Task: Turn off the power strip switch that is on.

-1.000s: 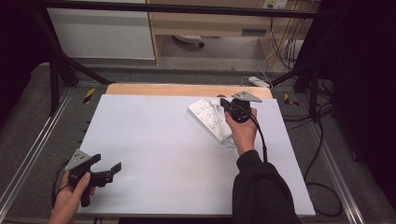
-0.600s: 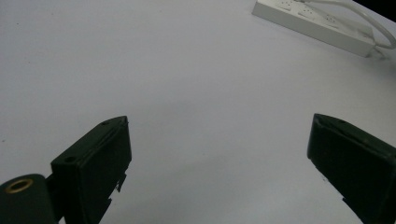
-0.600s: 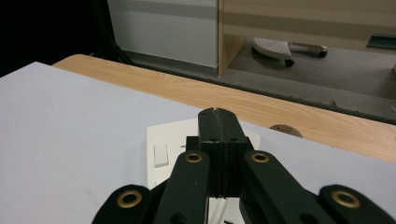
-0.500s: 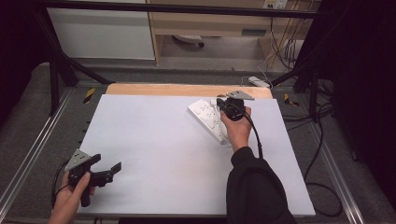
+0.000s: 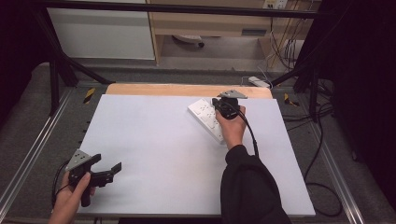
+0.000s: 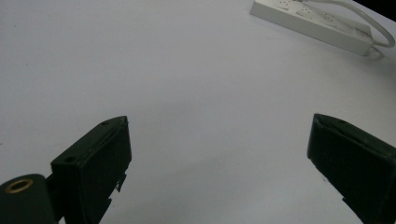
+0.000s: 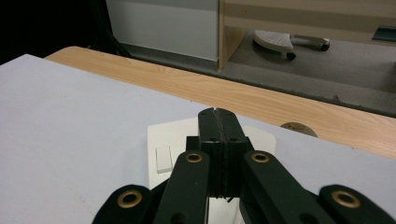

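Right claw clenched, empty, poised over far end of white power strip lying at desk far right. Left claw released, wide apart, near corner.

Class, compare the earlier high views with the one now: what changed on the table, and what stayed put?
The right gripper, jaws shut, slid a little left along the white power strip. The left gripper kept open at the near left corner; the strip did not move.

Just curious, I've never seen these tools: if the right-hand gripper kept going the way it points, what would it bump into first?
Probably the white power strip: the right gripper, jaws shut, points over its far end. Whether it would clear it, I cannot tell.
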### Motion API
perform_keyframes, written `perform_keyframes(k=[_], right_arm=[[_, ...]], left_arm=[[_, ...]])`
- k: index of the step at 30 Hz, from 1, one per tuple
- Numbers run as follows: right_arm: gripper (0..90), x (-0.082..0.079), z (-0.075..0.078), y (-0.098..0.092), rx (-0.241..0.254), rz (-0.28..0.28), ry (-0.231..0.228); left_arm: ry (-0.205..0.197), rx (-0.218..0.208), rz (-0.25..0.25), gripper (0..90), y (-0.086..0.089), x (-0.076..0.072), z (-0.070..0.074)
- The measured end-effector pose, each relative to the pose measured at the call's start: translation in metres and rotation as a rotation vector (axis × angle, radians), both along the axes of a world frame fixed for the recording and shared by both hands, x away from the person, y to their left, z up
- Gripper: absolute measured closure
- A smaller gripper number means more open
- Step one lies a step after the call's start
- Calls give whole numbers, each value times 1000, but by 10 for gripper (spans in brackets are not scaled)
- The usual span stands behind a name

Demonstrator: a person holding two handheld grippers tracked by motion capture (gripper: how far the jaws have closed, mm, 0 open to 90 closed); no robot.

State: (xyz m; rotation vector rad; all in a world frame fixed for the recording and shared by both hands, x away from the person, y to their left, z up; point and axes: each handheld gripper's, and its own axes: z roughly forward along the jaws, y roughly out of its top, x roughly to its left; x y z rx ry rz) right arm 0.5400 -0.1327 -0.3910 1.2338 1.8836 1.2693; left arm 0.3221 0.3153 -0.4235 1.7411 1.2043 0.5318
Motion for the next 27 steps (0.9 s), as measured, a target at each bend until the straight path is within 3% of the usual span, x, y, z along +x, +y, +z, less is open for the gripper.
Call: perform_keyframes(k=[27], right_arm=[[900, 8, -15, 3, -30, -9, 45]], left_arm=[[-4, -1, -2, 63, 0, 0, 0]])
